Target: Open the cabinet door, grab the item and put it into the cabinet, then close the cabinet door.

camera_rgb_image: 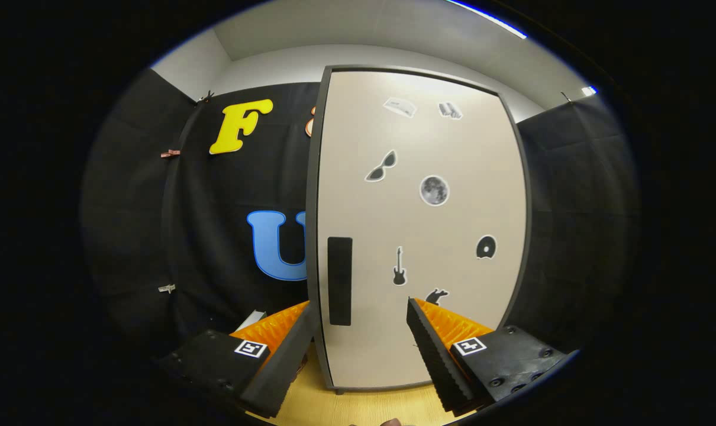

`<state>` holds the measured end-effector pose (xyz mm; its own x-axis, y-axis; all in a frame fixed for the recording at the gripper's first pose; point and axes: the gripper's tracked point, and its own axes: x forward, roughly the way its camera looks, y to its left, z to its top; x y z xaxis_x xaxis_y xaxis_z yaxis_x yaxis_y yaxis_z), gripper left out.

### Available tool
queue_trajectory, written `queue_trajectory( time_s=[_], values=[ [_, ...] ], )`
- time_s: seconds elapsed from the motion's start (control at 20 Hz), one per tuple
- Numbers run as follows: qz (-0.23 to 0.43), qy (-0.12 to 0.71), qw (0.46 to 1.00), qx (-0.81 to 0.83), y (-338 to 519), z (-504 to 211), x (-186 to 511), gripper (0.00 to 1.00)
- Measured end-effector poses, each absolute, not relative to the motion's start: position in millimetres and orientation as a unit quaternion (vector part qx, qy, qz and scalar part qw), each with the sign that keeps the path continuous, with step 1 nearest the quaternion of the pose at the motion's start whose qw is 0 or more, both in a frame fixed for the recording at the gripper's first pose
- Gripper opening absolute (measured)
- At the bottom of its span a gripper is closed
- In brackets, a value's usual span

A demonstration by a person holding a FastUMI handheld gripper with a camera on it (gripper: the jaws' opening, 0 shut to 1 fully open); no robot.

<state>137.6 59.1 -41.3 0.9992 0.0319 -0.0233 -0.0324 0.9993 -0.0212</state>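
Note:
A pale beige cabinet (429, 236) with a dark frame stands upright on a wooden tabletop (358, 408), straight ahead of the fingers. Its door is shut and carries several small stickers. A dark vertical handle (339, 281) sits near the door's left edge, just ahead of the left finger. My gripper (361, 340) is open, with the door's lower part showing in the gap between the fingers and nothing held. The left fingertip (302, 331) lies at the door's left edge, below the handle.
Black cloth walls close in behind and to both sides of the cabinet. A small pale object (252, 318) lies on the table left of the cabinet, mostly hidden behind the left finger. Bare wood shows in front of the cabinet's base.

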Motion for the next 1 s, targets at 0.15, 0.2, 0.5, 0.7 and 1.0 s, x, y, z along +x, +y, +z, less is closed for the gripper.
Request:
queue_trajectory(
  time_s=[0.15, 0.2, 0.5, 0.7, 1.0],
  values=[
    [0.016, 0.019, 1.000, -0.008, 67, -52, 167, 0.98],
    [0.014, 0.020, 1.000, -0.007, 68, -54, 177, 0.98],
    [0.019, 0.033, 0.999, 0.002, 85, -66, 222, 0.87],
    [0.002, 0.021, 1.000, 0.000, 84, -61, 229, 0.74],
    [0.005, 0.034, 0.999, -0.008, 83, -63, 230, 0.21]
  ],
)
